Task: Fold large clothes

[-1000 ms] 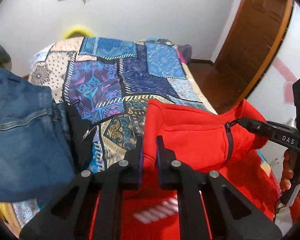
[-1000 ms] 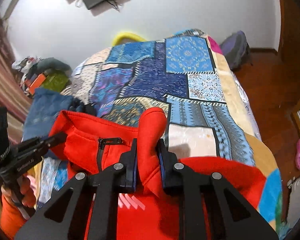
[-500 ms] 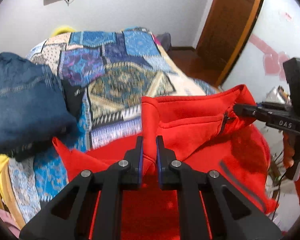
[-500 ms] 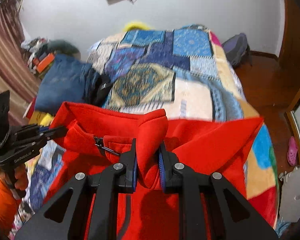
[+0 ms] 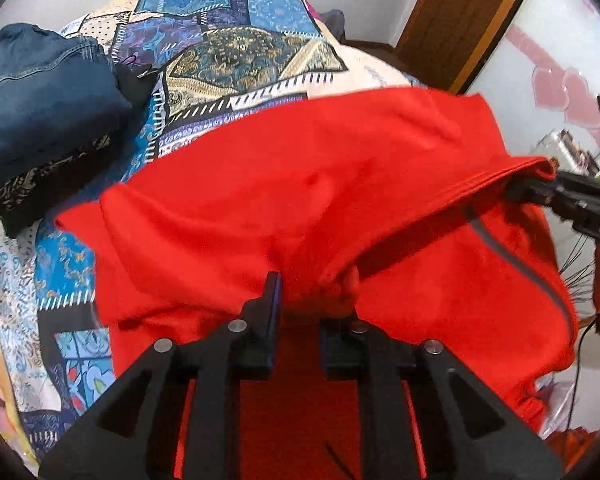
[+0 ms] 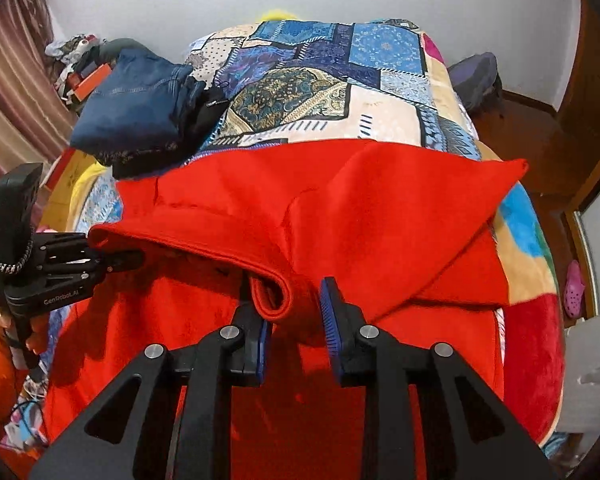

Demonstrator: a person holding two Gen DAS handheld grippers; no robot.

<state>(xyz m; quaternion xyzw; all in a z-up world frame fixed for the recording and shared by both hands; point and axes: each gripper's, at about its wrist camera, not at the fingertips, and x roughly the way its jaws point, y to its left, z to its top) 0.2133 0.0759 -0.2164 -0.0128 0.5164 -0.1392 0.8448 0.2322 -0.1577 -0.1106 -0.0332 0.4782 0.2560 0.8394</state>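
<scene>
A large red fleece jacket (image 5: pixel 300 184) lies spread across the near end of a patchwork bed; it also shows in the right wrist view (image 6: pixel 380 216). My left gripper (image 5: pixel 300 292) has its jaws a little apart, with a fold of red fabric still between them. In the right wrist view it (image 6: pixel 116 258) sits at the left, at the jacket's folded edge. My right gripper (image 6: pixel 290 300) is open, with a rolled red edge lying loose between the fingers. In the left wrist view it (image 5: pixel 540 192) sits at the right, at the jacket's corner.
Folded blue jeans (image 5: pixel 40 92) on a dark garment lie at the bed's left side, also seen in the right wrist view (image 6: pixel 132 112). The patchwork bedspread (image 6: pixel 320 80) stretches toward the far wall. A wooden door (image 5: pixel 460 12) and floor lie to the right.
Both grippers have swung the jacket's top edge down and toward me, so the back panel now lies spread over the bed. Both pairs of jaws have parted; the right one has let go.
</scene>
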